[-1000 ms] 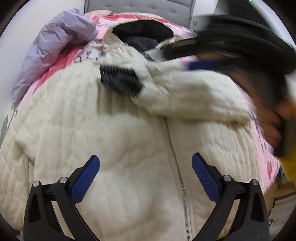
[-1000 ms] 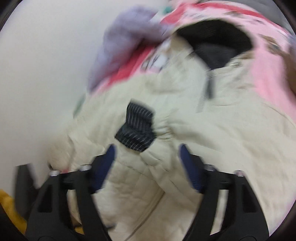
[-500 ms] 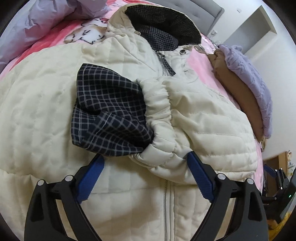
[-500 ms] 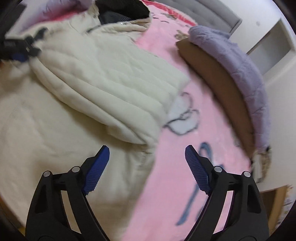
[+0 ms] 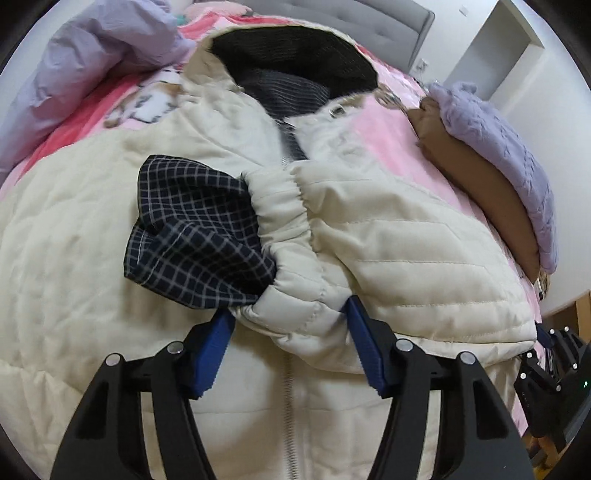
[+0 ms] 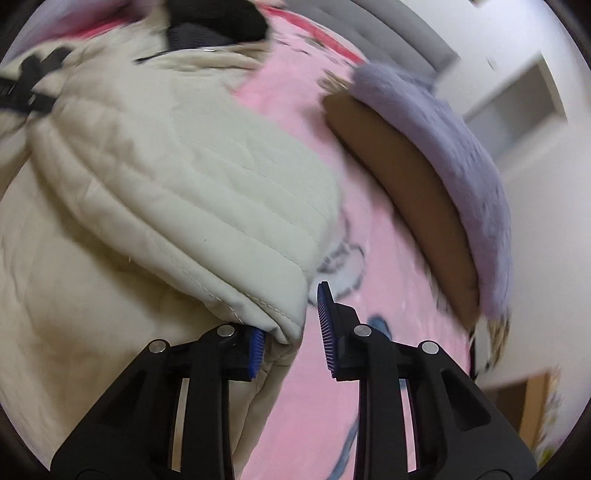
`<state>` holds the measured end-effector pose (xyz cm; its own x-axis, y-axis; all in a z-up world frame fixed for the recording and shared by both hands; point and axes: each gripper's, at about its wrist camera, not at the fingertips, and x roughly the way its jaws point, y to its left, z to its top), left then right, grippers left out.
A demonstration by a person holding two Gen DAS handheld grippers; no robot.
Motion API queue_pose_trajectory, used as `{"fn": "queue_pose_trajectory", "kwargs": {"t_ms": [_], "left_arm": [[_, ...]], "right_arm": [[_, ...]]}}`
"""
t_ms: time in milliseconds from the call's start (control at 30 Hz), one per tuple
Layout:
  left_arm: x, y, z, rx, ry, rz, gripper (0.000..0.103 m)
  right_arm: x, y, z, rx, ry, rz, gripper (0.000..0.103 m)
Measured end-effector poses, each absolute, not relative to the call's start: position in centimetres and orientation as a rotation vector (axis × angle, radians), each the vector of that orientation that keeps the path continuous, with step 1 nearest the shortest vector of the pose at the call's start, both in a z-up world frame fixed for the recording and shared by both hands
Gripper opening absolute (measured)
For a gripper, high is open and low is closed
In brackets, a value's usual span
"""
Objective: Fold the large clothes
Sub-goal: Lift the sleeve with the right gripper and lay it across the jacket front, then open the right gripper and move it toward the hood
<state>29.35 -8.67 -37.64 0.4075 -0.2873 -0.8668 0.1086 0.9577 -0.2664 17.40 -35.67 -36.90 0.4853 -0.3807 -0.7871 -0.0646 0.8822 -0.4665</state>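
Observation:
A cream quilted jacket (image 5: 74,258) lies zipped, front up, on a pink bed. One sleeve (image 5: 406,251) is folded across its chest, and dark checked lining (image 5: 192,229) spills from the gathered cuff (image 5: 280,206). My left gripper (image 5: 290,332) straddles the cuff end; its jaws are closing with the cuff between the blue pads. My right gripper (image 6: 291,317) is at the jacket's right edge, where the sleeve (image 6: 192,192) folds over. Its jaws are closing too. The left pad touches the fold, while a sliver of pink still shows before the right pad.
A brown pillow under a lilac fuzzy cover (image 5: 480,184) lies along the bed's right side. A lilac duvet (image 5: 92,74) is bunched at the far left, with a grey headboard (image 5: 351,18) behind. The pink blanket (image 6: 369,295) shows right of the jacket.
My left gripper came down onto the cuff and its jaws narrowed. My right gripper swung from the cuff to the sleeve's fold at the right edge and narrowed sharply.

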Motion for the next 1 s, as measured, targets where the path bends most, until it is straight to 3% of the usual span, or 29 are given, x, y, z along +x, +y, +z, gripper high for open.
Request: {"fn": "queue_pose_trajectory", "kwargs": {"t_ms": [200, 333, 533, 667, 733, 800, 833, 867, 900, 933, 1000], "left_arm": [[30.9, -10.5, -39.3, -0.145, 1.211, -0.214, 0.064], [31.1, -10.8, -39.0, -0.101, 1.218, -0.218, 0.066], [30.8, -9.6, -35.7, -0.084, 1.197, -0.204, 0.075], [30.2, -8.2, -32.8, -0.191, 1.177, -0.163, 0.087], [30.0, -7.9, -31.8, -0.236, 1.175, -0.179, 0.09], [30.0, -8.2, -31.1, -0.242, 1.161, -0.186, 0.091], [30.2, -8.8, -30.9, -0.228, 1.139, -0.197, 0.092], [30.6, -9.6, -31.0, -0.207, 1.133, -0.207, 0.092], [30.9, -10.3, -31.2, -0.188, 1.138, -0.217, 0.092], [31.5, -11.3, -31.6, -0.17, 1.145, -0.242, 0.092], [32.5, -13.2, -32.7, -0.122, 1.162, -0.273, 0.092]], "right_arm": [[19.5, -37.4, -41.0, -0.367, 1.199, -0.22, 0.024], [19.6, -37.6, -40.5, -0.308, 1.199, -0.228, 0.025], [16.1, -38.4, -35.7, -0.151, 1.136, -0.142, 0.042], [14.9, -38.2, -31.3, -0.176, 1.004, -0.109, 0.07], [15.4, -38.2, -29.5, -0.141, 0.95, -0.091, 0.071], [17.4, -39.0, -28.2, -0.072, 0.9, -0.082, 0.078], [18.6, -39.3, -28.1, -0.042, 0.89, -0.08, 0.078], [20.2, -39.6, -28.3, -0.008, 0.888, -0.064, 0.068], [21.6, -39.9, -28.6, 0.014, 0.894, -0.05, 0.048], [22.8, -39.7, -29.1, 0.027, 0.905, -0.044, 0.041], [25.5, -39.8, -30.8, 0.037, 0.957, -0.054, 0.038]]}}
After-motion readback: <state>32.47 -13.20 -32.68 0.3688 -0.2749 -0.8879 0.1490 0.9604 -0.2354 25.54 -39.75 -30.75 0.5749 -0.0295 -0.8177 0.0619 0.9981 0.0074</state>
